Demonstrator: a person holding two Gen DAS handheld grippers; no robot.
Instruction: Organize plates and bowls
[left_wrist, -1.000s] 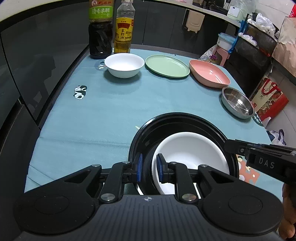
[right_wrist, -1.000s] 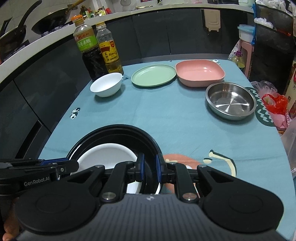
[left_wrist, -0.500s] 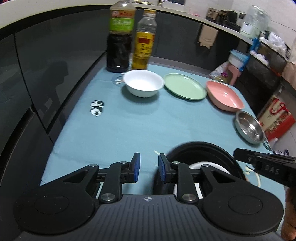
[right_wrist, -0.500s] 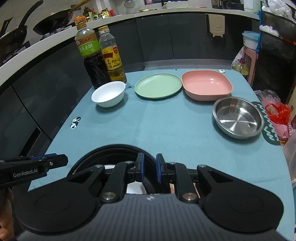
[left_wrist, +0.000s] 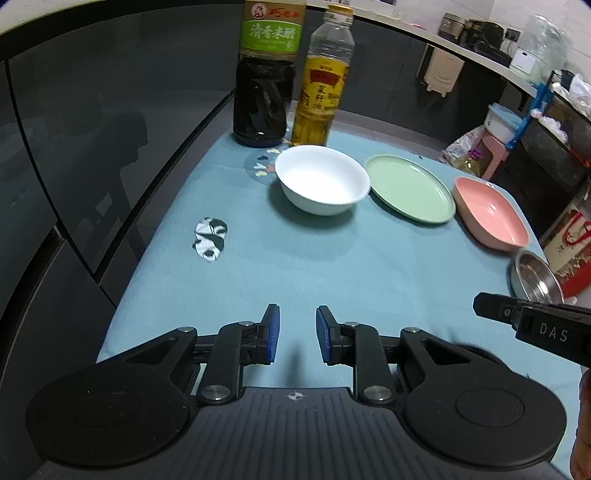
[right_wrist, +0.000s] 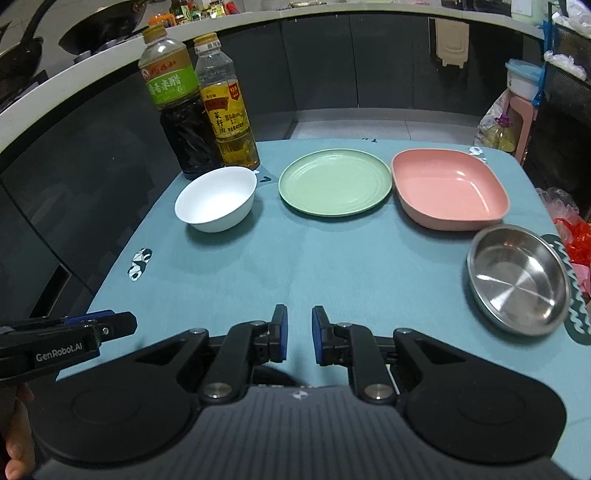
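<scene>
A round white ceramic bowl (right_wrist: 216, 198) sits near the far left of the teal tablecloth (right_wrist: 332, 266) and serves as the reference here; nothing lies inside it. Just behind the bowl stand two bottles: a dark vinegar bottle with a green label (right_wrist: 177, 114) and, touching it on its right, a clear bottle of yellow oil with a yellow cap (right_wrist: 225, 107). The vinegar bottle is filled with dark liquid to about its shoulder; the oil fills only the lower part of its bottle. Right of the bowl, close but apart, lies a flat round pale-green plate (right_wrist: 334, 182), bare. Farther right from the bowl is a squarish pink plastic dish (right_wrist: 448, 188) with nothing in it, and beyond that, nearer the camera, a round stainless-steel dish (right_wrist: 517, 278), also unfilled, close beside the pink dish's near corner. A small black-and-white printed patch (left_wrist: 209, 238) marks the cloth in front of the bowl, toward its left.

The left gripper (left_wrist: 297, 334) hovers over bare cloth, well in front of the bowl, its blue-padded jaws parted by a moderate gap and gripping nothing. The right gripper (right_wrist: 299, 334) is likewise parted slightly, holding nothing.
</scene>
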